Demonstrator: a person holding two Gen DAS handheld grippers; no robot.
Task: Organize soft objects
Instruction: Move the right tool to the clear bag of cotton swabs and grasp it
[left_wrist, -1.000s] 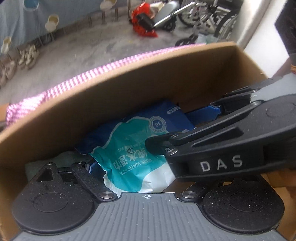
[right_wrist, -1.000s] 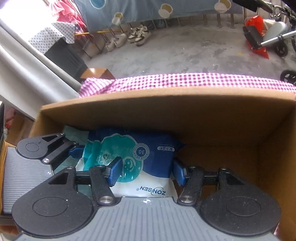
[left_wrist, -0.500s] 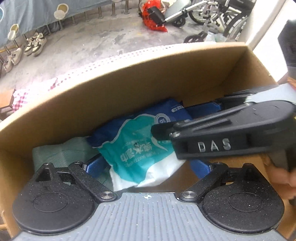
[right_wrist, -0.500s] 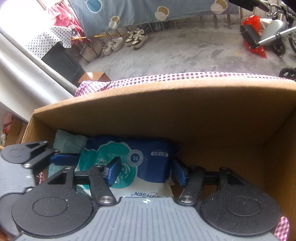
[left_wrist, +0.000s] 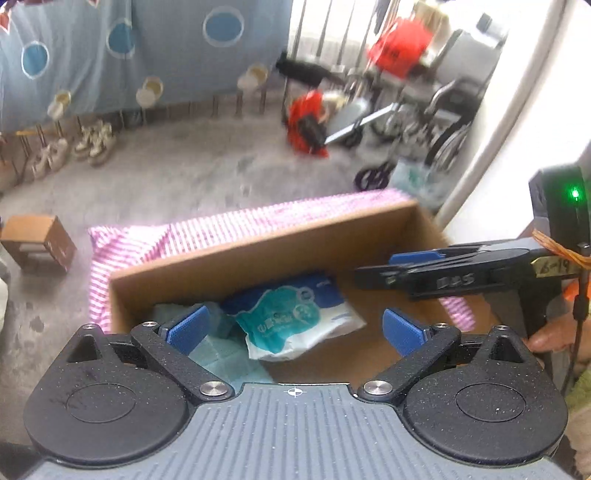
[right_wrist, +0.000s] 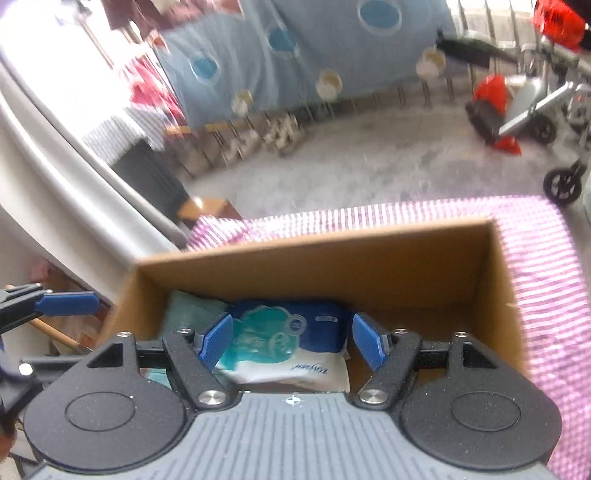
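Retreat is the step in hand: the blue-and-teal soft wipes packet (left_wrist: 295, 321) lies inside the brown cardboard box (left_wrist: 258, 258), beside a pale green folded cloth (right_wrist: 184, 308). Both the left gripper (left_wrist: 293, 328) and right gripper (right_wrist: 291, 341) hang above with jaws apart, empty. Lift each straight up, clear of the box walls.

Blue-and-teal wipes pack (right_wrist: 291, 339), brown box (right_wrist: 332, 273), pink-checked cloth (right_wrist: 543, 266)

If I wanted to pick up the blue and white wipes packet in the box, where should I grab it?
Probably grab the wipes packet from straight above, across its puffy middle. It lies flat in the cardboard box, partly on a green cloth, so its edges sit low and the box walls block the sides. An open gripper would fit over its narrower width.
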